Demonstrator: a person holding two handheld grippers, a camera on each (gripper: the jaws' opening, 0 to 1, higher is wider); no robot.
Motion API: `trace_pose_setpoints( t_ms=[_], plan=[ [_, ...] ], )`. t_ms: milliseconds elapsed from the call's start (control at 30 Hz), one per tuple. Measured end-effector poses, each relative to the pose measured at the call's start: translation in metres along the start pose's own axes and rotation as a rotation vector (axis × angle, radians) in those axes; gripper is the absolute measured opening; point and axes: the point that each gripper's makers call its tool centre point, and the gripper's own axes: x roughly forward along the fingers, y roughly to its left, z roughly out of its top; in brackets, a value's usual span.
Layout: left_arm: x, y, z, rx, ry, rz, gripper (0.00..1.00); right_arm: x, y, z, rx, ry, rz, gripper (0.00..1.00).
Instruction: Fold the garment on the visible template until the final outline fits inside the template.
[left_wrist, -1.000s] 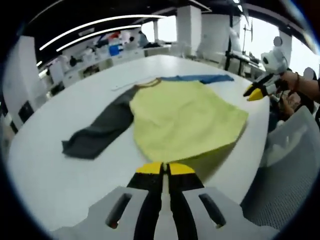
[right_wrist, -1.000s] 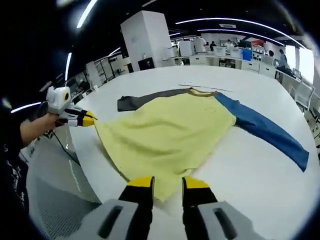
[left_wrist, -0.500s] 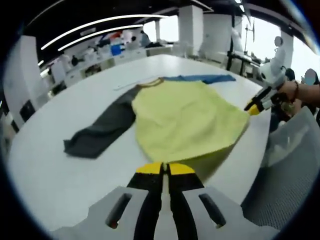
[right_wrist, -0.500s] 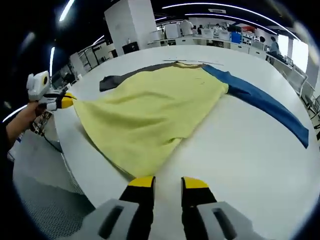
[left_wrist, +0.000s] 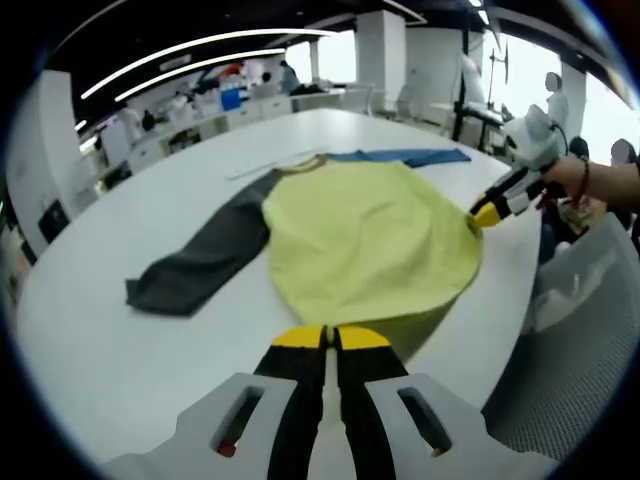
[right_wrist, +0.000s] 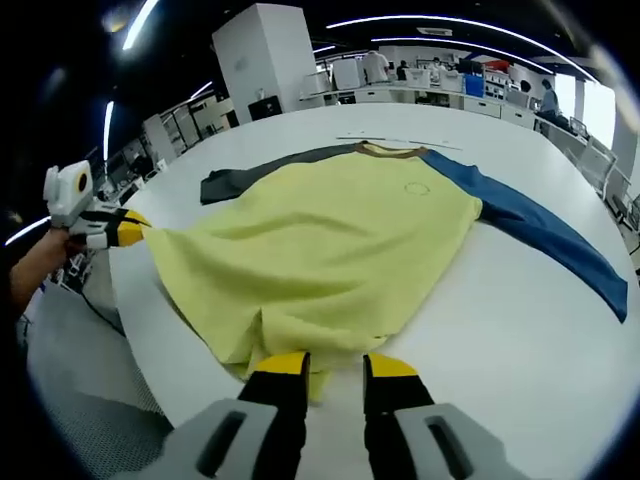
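A garment with a yellow body (left_wrist: 370, 235), a dark grey sleeve (left_wrist: 205, 260) and a blue sleeve (right_wrist: 545, 240) lies flat on the white table (left_wrist: 120, 350). My left gripper (left_wrist: 325, 338) is shut at the near hem. In the right gripper view the left gripper (right_wrist: 128, 232) has a hem corner drawn out to its tips. My right gripper (right_wrist: 337, 365) stands open over the other hem corner, with cloth lying between its jaws. In the left gripper view the right gripper (left_wrist: 487, 213) touches that corner. A thin pale strip (right_wrist: 400, 142) lies beyond the collar.
The table's rounded edge (right_wrist: 150, 350) runs close under both grippers. A grey mesh chair (left_wrist: 580, 370) stands off the edge. Office desks and a white pillar (right_wrist: 260, 60) fill the background. A person's hand (left_wrist: 590, 180) holds the right gripper.
The right gripper has come down onto the hem corner, which now lies between its jaws. The hem between the two grippers has slackened and rounded. The left gripper stays shut.
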Motion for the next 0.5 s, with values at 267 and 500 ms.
trace_pose_setpoints(
  t_ms=[267,500],
  plan=[
    [0.001,0.003,-0.002,-0.008,0.002,0.001,0.00,0.002,0.001,-0.012,-0.006,0.044,-0.030,0.16],
    [0.002,0.002,-0.002,-0.010,0.001,-0.002,0.00,0.001,0.008,-0.019,-0.090,0.069,-0.061,0.15]
  ],
)
